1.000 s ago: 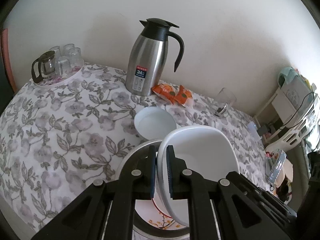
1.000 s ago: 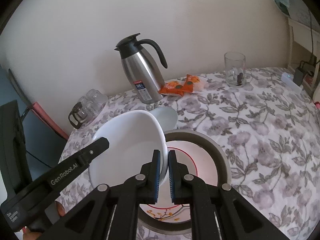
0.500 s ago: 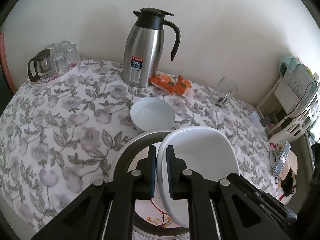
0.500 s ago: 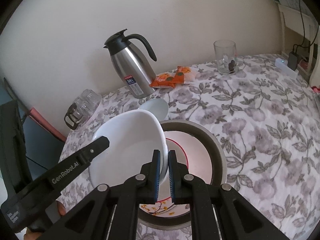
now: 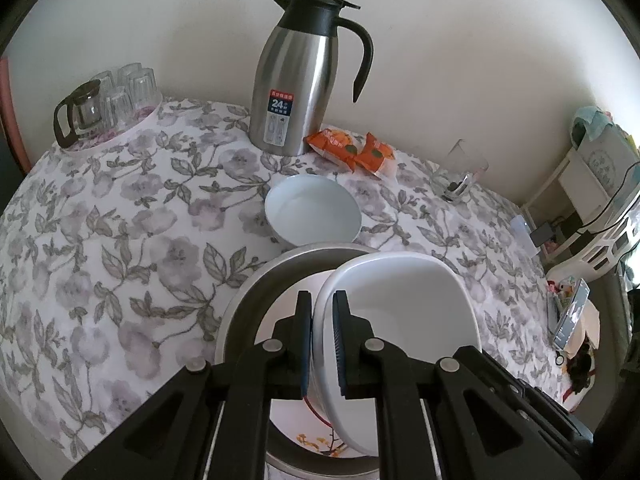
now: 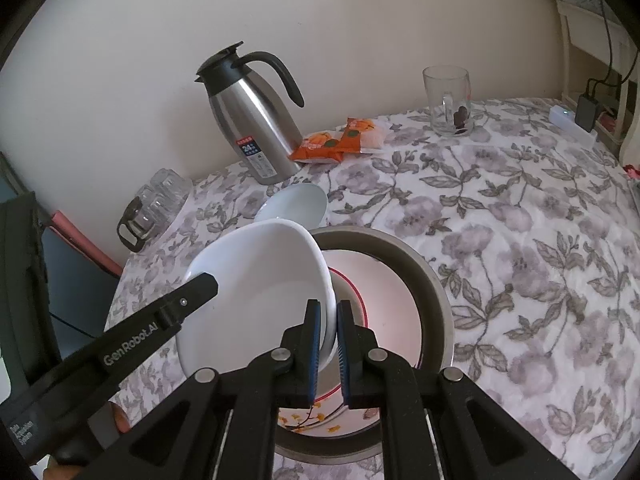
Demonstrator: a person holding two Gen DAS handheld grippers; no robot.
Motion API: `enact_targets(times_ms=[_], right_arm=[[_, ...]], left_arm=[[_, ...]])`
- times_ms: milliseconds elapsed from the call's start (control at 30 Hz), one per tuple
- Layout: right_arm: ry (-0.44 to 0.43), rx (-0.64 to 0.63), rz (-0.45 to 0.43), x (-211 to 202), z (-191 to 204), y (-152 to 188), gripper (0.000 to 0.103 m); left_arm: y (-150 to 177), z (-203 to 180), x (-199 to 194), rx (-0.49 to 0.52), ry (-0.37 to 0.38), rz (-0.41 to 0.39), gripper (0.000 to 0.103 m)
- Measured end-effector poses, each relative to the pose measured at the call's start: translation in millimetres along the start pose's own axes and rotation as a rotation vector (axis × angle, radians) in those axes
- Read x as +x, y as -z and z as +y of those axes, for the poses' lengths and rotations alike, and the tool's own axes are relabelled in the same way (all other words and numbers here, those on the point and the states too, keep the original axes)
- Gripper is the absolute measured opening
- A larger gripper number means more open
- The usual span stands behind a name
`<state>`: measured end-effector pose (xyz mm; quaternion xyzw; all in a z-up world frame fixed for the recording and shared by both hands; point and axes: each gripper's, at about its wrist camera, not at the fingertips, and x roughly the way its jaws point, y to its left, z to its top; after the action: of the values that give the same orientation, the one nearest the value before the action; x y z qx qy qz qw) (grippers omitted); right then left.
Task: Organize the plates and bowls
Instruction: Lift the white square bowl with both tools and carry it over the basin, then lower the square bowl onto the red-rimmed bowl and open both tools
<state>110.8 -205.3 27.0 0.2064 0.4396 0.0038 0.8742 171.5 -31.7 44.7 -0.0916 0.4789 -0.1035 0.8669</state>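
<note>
A large white bowl (image 5: pixel 400 320) (image 6: pixel 256 280) hangs tilted between both grippers. My left gripper (image 5: pixel 322 300) is shut on its left rim, and my right gripper (image 6: pixel 328 308) is shut on the opposite rim. In the right wrist view a finger of the left gripper (image 6: pixel 200 284) shows at the bowl's far edge. Right under the bowl sits a grey metal basin (image 5: pixel 256 284) (image 6: pixel 432 288) holding a red-rimmed plate (image 6: pixel 380 292) with a flower pattern. A smaller white bowl (image 5: pixel 312 212) (image 6: pixel 296 204) stands on the tablecloth just behind the basin.
A steel thermos jug (image 5: pixel 296 80) stands by the wall with orange snack packets (image 5: pixel 352 150) beside it. A glass mug (image 5: pixel 460 172) is to the right. A tray of glasses with a small glass pot (image 5: pixel 108 104) fills the back left corner.
Both grippers have sunk a little with the white bowl, which now hangs closer over the basin. The grip on both rims is unchanged.
</note>
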Motion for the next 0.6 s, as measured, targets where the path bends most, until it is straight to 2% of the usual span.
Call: enact_targets(times_ms=[600], right_arm=[[0.014,0.016,0.037,14,-8,3,0.009]], left_arm=[[6,1,19,0.0,-0.014,0.06,0.01]])
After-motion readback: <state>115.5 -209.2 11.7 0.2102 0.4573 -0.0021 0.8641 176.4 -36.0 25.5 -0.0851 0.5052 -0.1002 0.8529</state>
